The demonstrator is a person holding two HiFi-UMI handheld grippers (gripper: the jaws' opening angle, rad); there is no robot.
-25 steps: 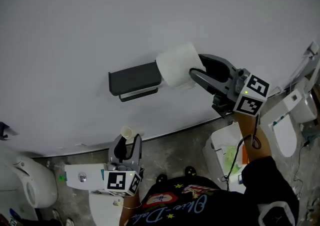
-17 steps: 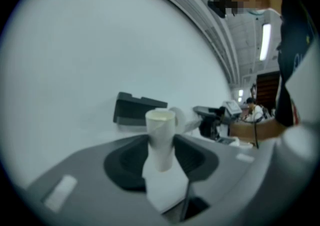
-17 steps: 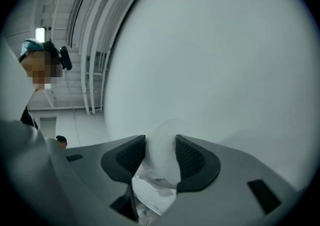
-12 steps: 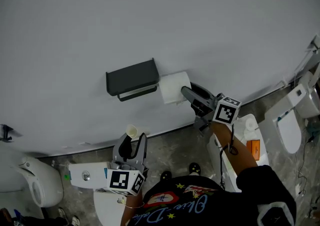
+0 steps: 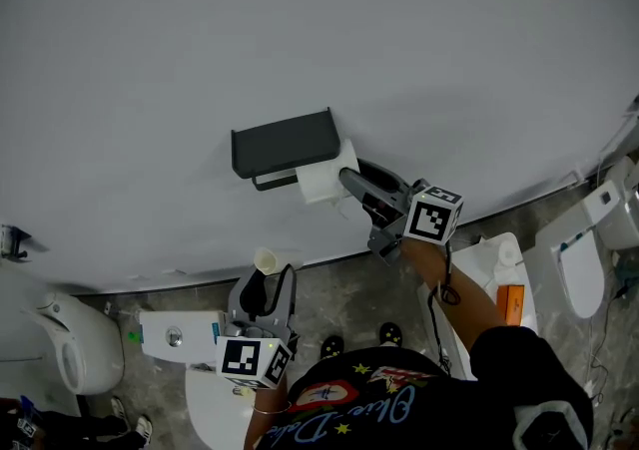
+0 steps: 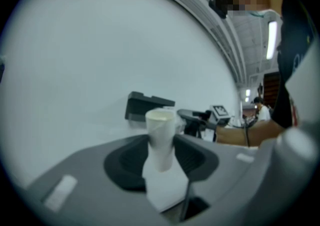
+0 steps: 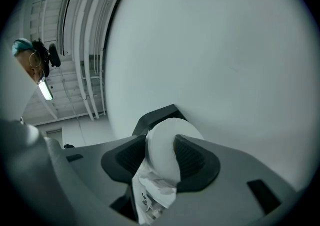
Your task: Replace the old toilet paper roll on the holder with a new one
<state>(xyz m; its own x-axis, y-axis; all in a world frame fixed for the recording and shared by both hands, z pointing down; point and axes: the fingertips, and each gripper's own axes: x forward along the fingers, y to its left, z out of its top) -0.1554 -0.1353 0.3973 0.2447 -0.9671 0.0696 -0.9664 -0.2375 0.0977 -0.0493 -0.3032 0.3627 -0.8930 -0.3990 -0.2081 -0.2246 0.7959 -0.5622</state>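
Note:
A black wall holder [image 5: 285, 144] hangs on the pale wall. My right gripper [image 5: 346, 189] is shut on a new white paper roll [image 5: 322, 180], which sits just under the holder's right end and touches it. In the right gripper view the roll [image 7: 167, 152] fills the jaws, a crumpled wrapper hangs from it, and the holder [image 7: 156, 117] shows behind. Lower down, my left gripper [image 5: 265, 275] is shut on the old cardboard core [image 5: 266, 260], upright with a scrap of paper. The left gripper view shows that core [image 6: 161, 137] between the pads, with the holder [image 6: 146, 107] beyond.
A white toilet [image 5: 62, 358] stands at the lower left and another [image 5: 584, 258] at the right. A white cistern [image 5: 175, 336] lies below my left gripper. A white unit with an orange item [image 5: 510, 298] sits by the right arm. The floor is grey concrete.
My right gripper has come down and to the left with the new roll and rolled over; the roll is now against the holder's right end. The left gripper has stayed put with the core.

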